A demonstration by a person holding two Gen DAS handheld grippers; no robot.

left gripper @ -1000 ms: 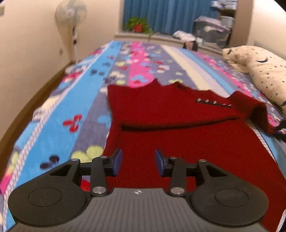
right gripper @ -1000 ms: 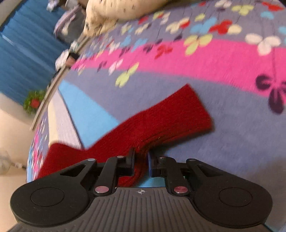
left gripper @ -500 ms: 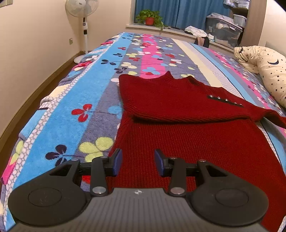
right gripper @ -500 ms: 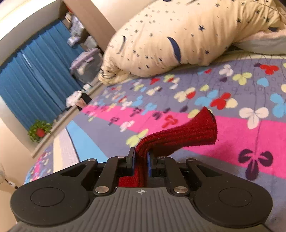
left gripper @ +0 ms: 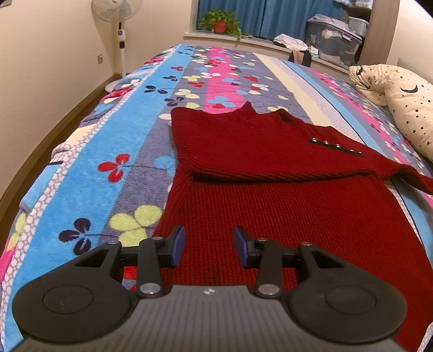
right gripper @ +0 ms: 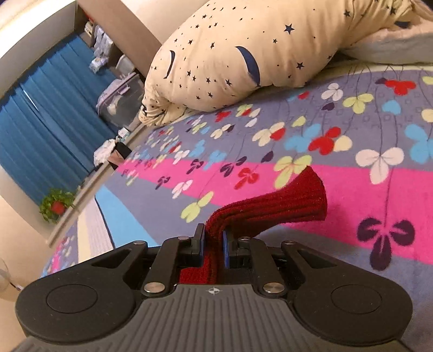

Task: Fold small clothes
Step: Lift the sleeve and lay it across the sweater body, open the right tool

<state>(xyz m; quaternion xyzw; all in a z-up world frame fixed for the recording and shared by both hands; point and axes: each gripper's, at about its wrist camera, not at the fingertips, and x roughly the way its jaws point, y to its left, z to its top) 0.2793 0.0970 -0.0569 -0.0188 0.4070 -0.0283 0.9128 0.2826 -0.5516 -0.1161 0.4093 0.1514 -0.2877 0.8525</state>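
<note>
**Red sweater half folded on the bed, its right sleeve pinched and lifted**

Nearest in the left wrist view, the left gripper is seen with its blue pads parted to a middling gap and nothing between them; it hangs just above the near hem of the red sweater. The sweater is spread flat on the flowered blanket, its long axis running away from the left gripper, hem near and collar far. One sleeve is already laid across the chest, where a row of metal studs is visible.

In the right wrist view, the right gripper is shown closed narrowly on the right sleeve, the knit bunched between the pads and the cuff end jutting forward, held clear of the blanket. The same sleeve is seen in the left wrist view trailing off the sweater's right edge.

The coming move is judged to turn on this: the body of the sweater lies to the left of the held sleeve, so the sleeve would be carried across leftward, and the right gripper is the nearer one.

Farther off, a star-printed pillow lies at the bed's edge, and blue curtains and a potted plant are seen by the window.
</note>
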